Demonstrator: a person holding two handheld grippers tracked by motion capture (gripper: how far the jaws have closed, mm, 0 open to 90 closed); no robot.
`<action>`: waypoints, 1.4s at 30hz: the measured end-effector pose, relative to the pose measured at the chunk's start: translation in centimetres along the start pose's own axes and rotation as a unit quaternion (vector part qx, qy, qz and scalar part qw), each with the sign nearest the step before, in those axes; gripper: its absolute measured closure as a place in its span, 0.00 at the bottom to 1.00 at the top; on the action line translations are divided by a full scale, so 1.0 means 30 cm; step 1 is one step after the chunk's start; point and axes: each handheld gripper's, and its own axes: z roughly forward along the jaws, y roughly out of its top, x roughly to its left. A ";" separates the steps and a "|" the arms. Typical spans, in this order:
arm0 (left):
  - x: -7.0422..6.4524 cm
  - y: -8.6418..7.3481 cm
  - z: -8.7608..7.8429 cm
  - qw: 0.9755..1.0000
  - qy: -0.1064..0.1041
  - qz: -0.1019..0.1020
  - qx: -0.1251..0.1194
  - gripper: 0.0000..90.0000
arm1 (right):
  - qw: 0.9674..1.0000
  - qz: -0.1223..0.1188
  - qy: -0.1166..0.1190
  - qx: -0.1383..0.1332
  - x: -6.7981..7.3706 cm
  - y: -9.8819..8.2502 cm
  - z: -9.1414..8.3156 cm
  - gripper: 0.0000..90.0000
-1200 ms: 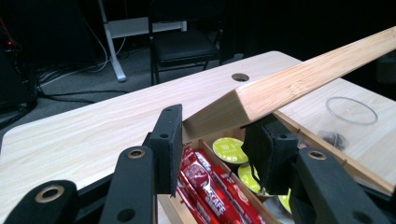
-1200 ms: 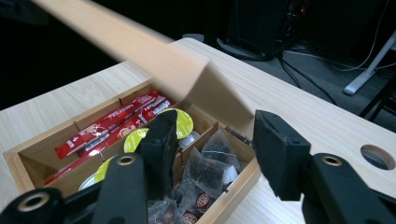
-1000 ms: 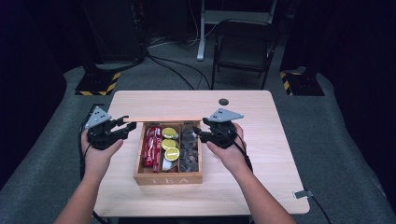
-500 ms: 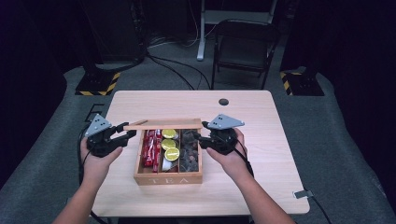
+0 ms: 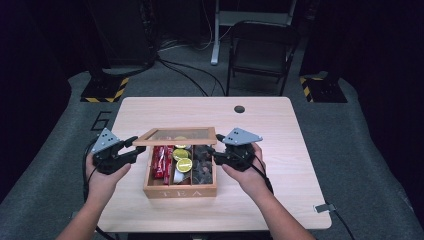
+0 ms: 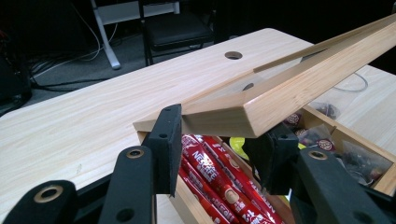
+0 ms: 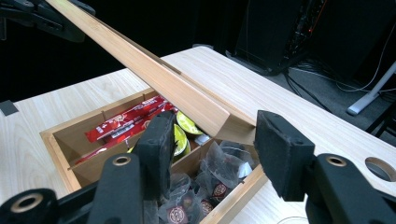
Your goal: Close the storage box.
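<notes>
A wooden tea box (image 5: 180,191) stands on the table with its glass-paned lid (image 5: 175,136) raised above it. My left gripper (image 5: 134,149) is shut on the lid's left front corner (image 6: 261,107), a pad on each side of the wood. My right gripper (image 5: 213,153) is open at the right front corner (image 7: 236,127). That corner sits between its jaws, with a gap on the near pad's side. Inside the box lie red stick packets (image 5: 161,162), yellow-green pods (image 5: 182,161) and dark tea bags (image 5: 202,167).
The light wood table (image 5: 280,145) has a round cable hole (image 5: 239,109) near its far edge. A folding chair (image 5: 260,55) and cables are on the floor behind it. A small clip (image 5: 325,207) sits at the table's near right edge.
The lid showed as a thin edge a second ago; now its glass face shows, tipped flatter over the box. Both hands have barely shifted.
</notes>
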 end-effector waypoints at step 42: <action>-0.056 -0.120 -0.049 0.999 -0.014 0.017 0.024 0.63 | 0.999 -0.002 0.020 0.028 0.048 -0.105 -0.013 0.54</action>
